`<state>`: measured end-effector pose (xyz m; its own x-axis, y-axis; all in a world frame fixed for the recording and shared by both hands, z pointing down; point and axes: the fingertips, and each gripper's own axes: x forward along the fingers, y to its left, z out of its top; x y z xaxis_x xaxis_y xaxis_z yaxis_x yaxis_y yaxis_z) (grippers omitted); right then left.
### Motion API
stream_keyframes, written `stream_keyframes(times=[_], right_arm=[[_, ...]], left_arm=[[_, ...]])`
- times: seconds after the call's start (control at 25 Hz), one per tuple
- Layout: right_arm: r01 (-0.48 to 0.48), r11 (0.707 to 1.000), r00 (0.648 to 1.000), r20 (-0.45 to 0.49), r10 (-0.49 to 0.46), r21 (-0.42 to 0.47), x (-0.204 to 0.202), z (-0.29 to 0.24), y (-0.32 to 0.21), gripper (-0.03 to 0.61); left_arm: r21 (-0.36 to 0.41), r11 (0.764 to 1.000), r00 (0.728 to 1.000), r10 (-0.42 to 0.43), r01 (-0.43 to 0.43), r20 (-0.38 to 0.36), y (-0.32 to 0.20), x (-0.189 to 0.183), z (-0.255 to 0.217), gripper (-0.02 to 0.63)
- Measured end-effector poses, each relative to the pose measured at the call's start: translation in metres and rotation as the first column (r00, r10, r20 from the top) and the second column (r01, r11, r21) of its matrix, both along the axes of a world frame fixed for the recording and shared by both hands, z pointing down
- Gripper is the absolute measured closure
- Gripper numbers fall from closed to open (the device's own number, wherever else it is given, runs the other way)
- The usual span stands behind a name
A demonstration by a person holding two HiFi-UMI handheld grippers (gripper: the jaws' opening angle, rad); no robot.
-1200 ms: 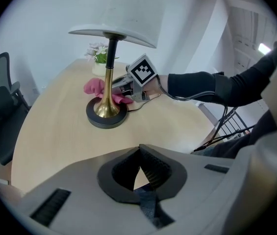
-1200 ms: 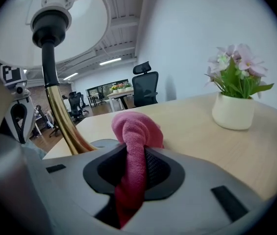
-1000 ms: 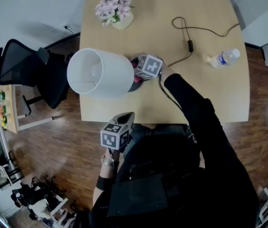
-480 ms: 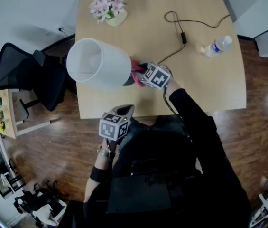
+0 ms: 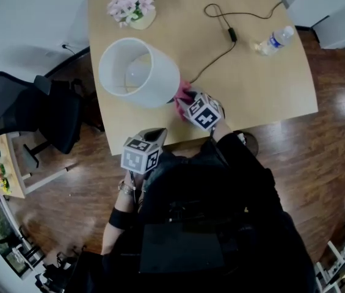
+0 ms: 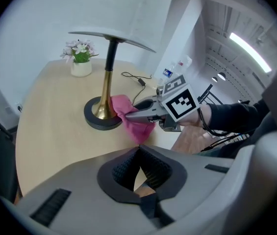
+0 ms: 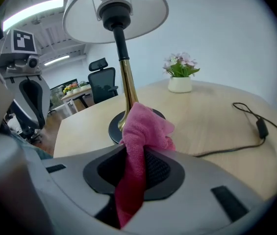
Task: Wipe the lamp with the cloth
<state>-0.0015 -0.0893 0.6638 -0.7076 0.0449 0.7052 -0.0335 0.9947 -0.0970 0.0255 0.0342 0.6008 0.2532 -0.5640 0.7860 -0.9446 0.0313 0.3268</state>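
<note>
A light wooden desk (image 5: 270, 84) stands on a dark plank floor (image 5: 337, 157). A small white pot of pink flowers (image 5: 132, 5) sits near the desk's far left corner. A clear water bottle (image 5: 275, 40) lies on its side by the far right edge. A black office chair (image 5: 32, 112) stands beside the desk's left side.

Pink cloth (image 6: 137, 129) in right hand-held gripper (image 6: 130, 113) against lamp (image 6: 108, 82) base
</note>
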Motion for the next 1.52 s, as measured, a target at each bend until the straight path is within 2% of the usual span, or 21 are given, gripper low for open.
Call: stream_keyframes(times=[0.36, 0.84, 1.12, 1.52], right_arm=[[-0.223, 0.975, 0.973, -0.049, 0.224, 0.016, -0.006, 0.0, 0.019, 0.488], [-0.376, 0.926, 0.925, -0.043, 0.377, 0.039, -0.024, -0.001, 0.048, 0.488], [-0.425, 0.905, 0.905, -0.021, 0.425, 0.004, -0.065, 0.0, 0.073, 0.489], [-0.567, 0.824, 0.824, -0.01, 0.567, 0.009, -0.115, 0.002, 0.066, 0.489]], left_arm=[[0.031, 0.995, 0.995, 0.094, -0.094, -0.015, 0.02, -0.044, -0.005, 0.621], [0.066, 0.976, 0.978, 0.209, -0.208, -0.007, 0.036, -0.084, 0.0, 0.621], [0.059, 0.978, 0.979, 0.202, -0.201, 0.0, 0.062, -0.12, 0.006, 0.621], [0.051, 0.986, 0.988, 0.157, -0.157, -0.008, 0.093, -0.165, 0.011, 0.621]])
